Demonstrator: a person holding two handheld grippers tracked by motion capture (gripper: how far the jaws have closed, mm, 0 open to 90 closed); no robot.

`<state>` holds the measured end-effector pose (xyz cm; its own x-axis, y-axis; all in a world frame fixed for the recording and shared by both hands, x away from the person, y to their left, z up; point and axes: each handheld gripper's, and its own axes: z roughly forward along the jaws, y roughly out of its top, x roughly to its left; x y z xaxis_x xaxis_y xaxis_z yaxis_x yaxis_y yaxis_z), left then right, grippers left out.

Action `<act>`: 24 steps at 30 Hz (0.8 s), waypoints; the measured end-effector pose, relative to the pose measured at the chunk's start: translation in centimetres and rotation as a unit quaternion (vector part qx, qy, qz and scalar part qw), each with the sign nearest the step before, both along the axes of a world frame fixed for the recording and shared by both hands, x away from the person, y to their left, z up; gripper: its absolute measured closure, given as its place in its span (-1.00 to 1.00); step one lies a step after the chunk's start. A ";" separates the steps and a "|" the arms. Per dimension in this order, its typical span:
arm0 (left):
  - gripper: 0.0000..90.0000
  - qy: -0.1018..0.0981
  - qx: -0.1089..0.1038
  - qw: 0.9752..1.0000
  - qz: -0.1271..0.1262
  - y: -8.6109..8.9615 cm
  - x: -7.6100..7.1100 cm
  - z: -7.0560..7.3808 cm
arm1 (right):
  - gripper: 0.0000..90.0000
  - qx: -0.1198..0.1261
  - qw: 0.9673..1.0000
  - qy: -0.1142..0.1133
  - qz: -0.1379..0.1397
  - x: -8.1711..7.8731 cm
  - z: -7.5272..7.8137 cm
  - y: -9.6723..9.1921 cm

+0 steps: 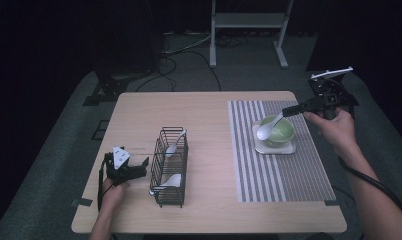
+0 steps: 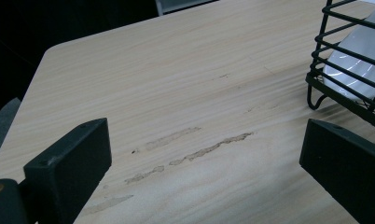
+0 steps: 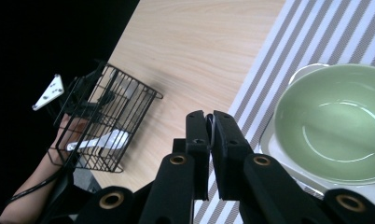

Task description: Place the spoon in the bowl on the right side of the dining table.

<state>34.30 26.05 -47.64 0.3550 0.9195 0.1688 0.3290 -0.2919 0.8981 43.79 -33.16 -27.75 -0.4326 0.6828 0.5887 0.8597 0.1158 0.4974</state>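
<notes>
My right gripper [image 1: 285,112] is shut on the handle of a white spoon [image 1: 265,131], whose scoop hangs over a green bowl [image 1: 284,132]. In the right gripper view the jaws [image 3: 211,122] press together beside the green bowl [image 3: 335,126]. The bowl sits on a white square saucer [image 1: 276,149] on a striped placemat [image 1: 269,175]. A black wire basket [image 1: 170,200] holding white spoons [image 1: 171,181] stands at the table's left middle. My left gripper [image 1: 143,167] rests open just left of it. In the left gripper view its jaws [image 2: 206,163] stand wide apart over bare wood, with the basket [image 2: 311,79] at the right.
The wooden table [image 1: 204,115] has bare surface between basket and placemat and behind the basket. A white metal frame [image 1: 249,22] stands on the floor beyond the far edge. A black cable [image 1: 369,180] trails along the person's right forearm.
</notes>
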 end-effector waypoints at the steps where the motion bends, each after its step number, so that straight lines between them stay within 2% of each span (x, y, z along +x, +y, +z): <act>1: -0.97 0.000 0.000 1.000 0.000 0.0 0.0 0.0 | 0.89 -0.001 1.000 0.000 -0.004 0.1 0.0 -0.1; 13: -0.97 0.000 0.000 1.000 0.000 0.0 0.0 0.0 | 0.89 -0.002 0.999 0.007 -0.036 0.8 -1.1 -1.9; 24: -0.98 0.000 -0.002 1.000 0.001 0.0 0.0 0.0 | 0.89 -0.004 0.999 0.004 -0.053 0.9 -1.2 -2.7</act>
